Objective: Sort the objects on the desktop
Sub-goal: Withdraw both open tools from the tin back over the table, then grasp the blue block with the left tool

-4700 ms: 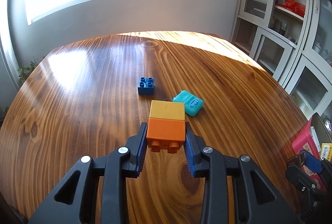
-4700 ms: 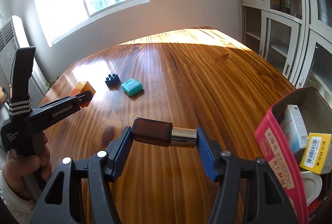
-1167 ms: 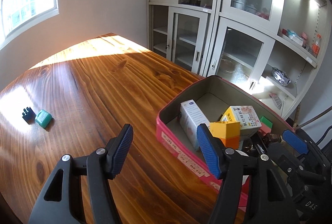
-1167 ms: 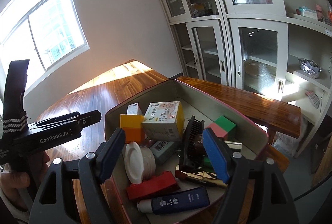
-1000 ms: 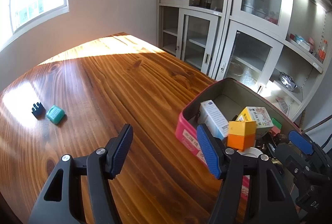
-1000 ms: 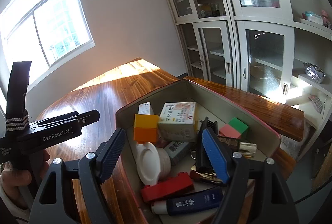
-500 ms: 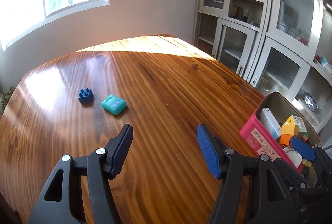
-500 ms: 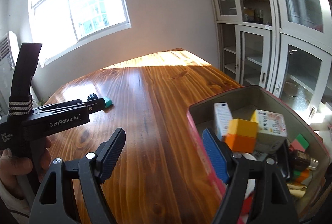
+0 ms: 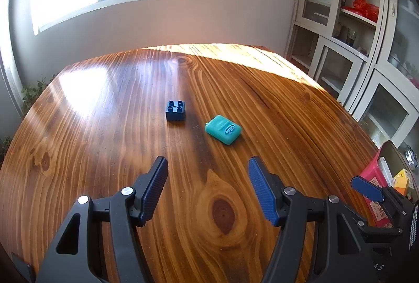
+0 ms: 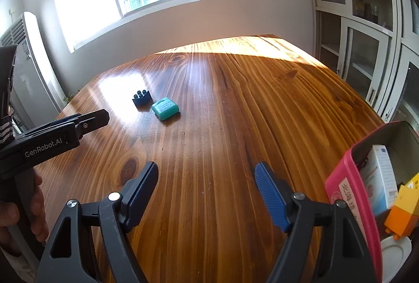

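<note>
Both grippers hang over a sunlit wooden worktop [image 9: 110, 126], each with jaws spread and nothing between them. The left gripper [image 9: 208, 188] points toward a blue brick [image 9: 175, 111] that sits studs up on the worktop, and a teal case [image 9: 223, 129] lies just beside the brick, to its right and nearer the camera, apart from it. Seen from the right gripper [image 10: 207, 194], the brick [image 10: 141, 97] and the case [image 10: 165, 108] lie well beyond the jaws. A pink bin [image 10: 351, 194] stands at the worktop's right edge, well apart from the brick. Inside the bin are a white carton [image 10: 381, 175] standing on end and, beside it, a yellow block stacked on an orange one [image 10: 404, 212]. A hand [image 10: 15, 212] holds the left gripper's grip at the far left of the right view.
</note>
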